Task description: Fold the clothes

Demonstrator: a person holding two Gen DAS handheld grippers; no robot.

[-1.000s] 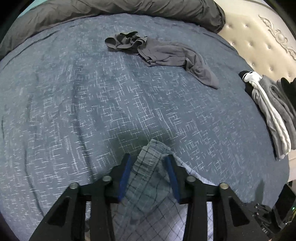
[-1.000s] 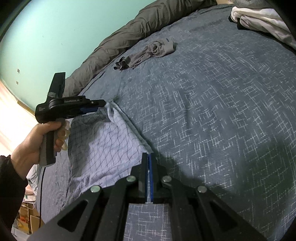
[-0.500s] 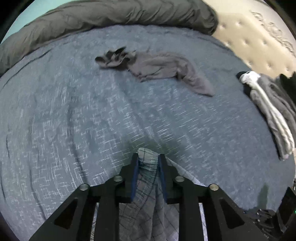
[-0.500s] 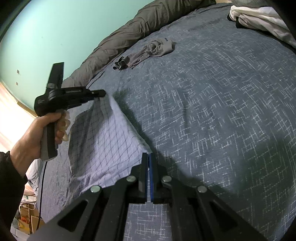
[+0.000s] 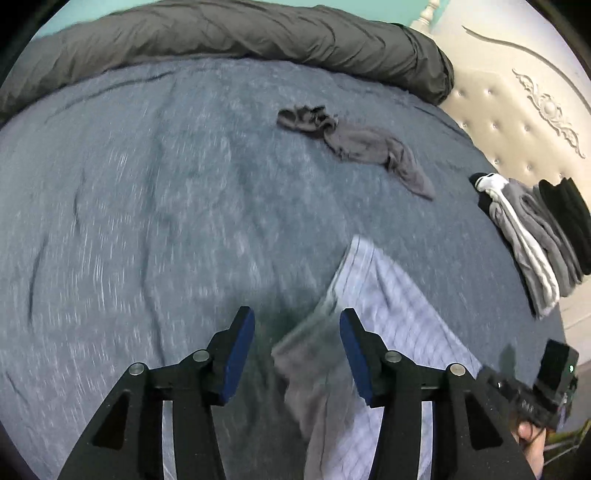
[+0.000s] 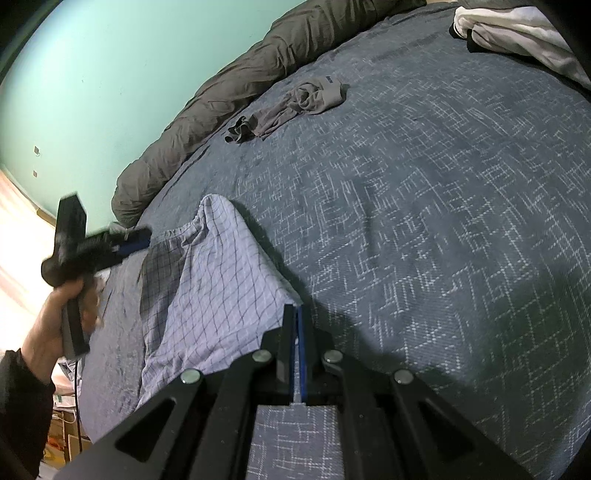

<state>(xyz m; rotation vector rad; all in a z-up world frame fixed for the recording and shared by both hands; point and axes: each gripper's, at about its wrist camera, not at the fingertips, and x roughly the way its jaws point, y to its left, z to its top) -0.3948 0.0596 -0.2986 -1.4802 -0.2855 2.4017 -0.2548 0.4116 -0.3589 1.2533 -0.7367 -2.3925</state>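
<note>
The checked garment (image 6: 218, 280), pale lilac with thin dark lines, lies on the blue patterned bed (image 6: 424, 206) near its front edge, one waistband end raised in a peak and the rest sloping down toward the cameras. Its nearest corner is pinched in the right hand-held gripper (image 6: 296, 314), whose blue-padded fingers are pressed together on the fabric edge. In the left wrist view the same cloth (image 5: 391, 306) runs from between the fingers off to the right, blurred by motion; the left hand-held gripper (image 5: 297, 332) stands wide apart, and the fabric passes under its right finger, no pad closing on it. From the right wrist view that left hand-held gripper (image 6: 127, 245) sits just beside the garment's left waistband edge, gripped by the left hand (image 6: 59, 317) (whether it touches the cloth cannot be told). Farther up the bed lies a crumpled grey garment (image 5: 354, 144), well apart from the checked one. A pile of grey, white and black clothes (image 5: 532, 229) rests at the right edge near the cream tufted headboard (image 5: 517, 110), and a rolled dark grey duvet (image 5: 229, 33) lines the far side against a mint-green wall (image 6: 110, 74).
</note>
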